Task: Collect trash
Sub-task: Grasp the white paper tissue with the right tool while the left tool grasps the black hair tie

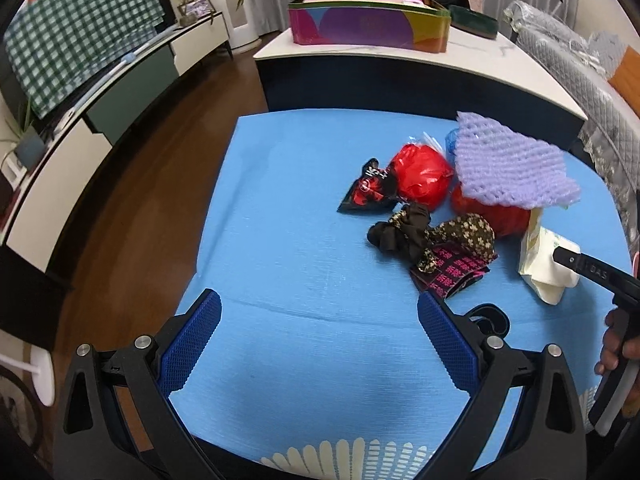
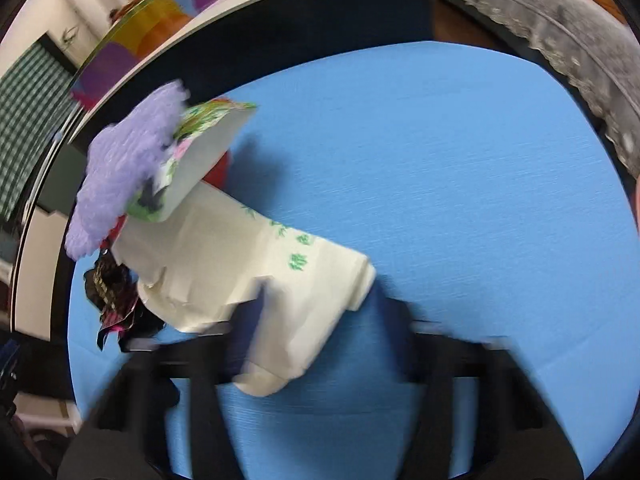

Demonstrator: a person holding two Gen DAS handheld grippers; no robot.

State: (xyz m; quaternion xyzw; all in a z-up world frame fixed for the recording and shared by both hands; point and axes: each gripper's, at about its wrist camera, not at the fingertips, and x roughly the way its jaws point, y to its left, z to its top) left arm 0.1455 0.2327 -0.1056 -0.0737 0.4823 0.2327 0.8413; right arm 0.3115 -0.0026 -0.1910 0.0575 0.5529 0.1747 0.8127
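- Your left gripper [image 1: 319, 344] sits at the bottom of the left wrist view with its blue pads [image 1: 194, 344] spread wide apart and nothing between them, only bare blue mat [image 1: 304, 184] beneath.
- The trash lies in one heap in the right half of that view: a lavender foam net [image 1: 516, 164] lies on top at the upper right, over two red crumpled bags [image 1: 424, 176]; a black and red wrapper [image 1: 370, 194] lies just left of them.
- Below the bags, a black floral scrap [image 1: 428, 236] rests partly on a black and pink wrapper [image 1: 452, 276].
- At the right edge of the left wrist view, one black finger of your right gripper [image 1: 588, 270] lies over a cream tissue packet [image 1: 540, 264], and your hand [image 1: 618, 340] shows just below it.
- In the right wrist view, heavily blurred, your right gripper [image 2: 320, 312] is at the lower middle with the same cream tissue packet [image 2: 280, 276] between its jaws; the left finger [image 2: 248, 320] lies against the packet, the right one looks just clear of it, so you cannot tell whether the grip has closed firmly.
- A paper cup [image 2: 204, 152] with a green print lies tipped over at the upper left of the right wrist view, touching the foam net and the far end of the packet.
- Beyond the mat, at the top of the left wrist view, a colourful box [image 1: 368, 28] stands on a white table [image 1: 500, 60].
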